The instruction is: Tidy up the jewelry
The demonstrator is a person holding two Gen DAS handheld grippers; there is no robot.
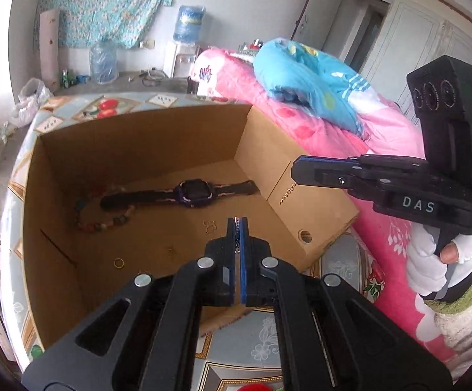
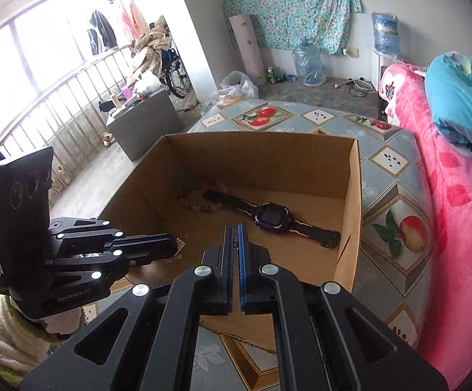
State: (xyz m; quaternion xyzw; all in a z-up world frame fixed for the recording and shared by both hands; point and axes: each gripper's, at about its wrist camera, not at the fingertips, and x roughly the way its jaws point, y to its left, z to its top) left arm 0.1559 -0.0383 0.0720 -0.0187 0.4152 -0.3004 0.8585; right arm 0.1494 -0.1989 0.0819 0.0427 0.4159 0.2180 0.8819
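Jewelry is partly sorted, I judge: both the left gripper and right gripper have jaws together on a thin chain each, while watch, bead bracelet and rings already lie inside the cardboard box.

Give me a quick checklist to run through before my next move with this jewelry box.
1. Left gripper shut: ok.
2. Right gripper shut, gold chain hanging from its tip: ok.
3. Chain over the opening of the cardboard box: cannot tell.
4. Watch flat on the box floor: ok.
5. Gold ring clear of the watch: ok.
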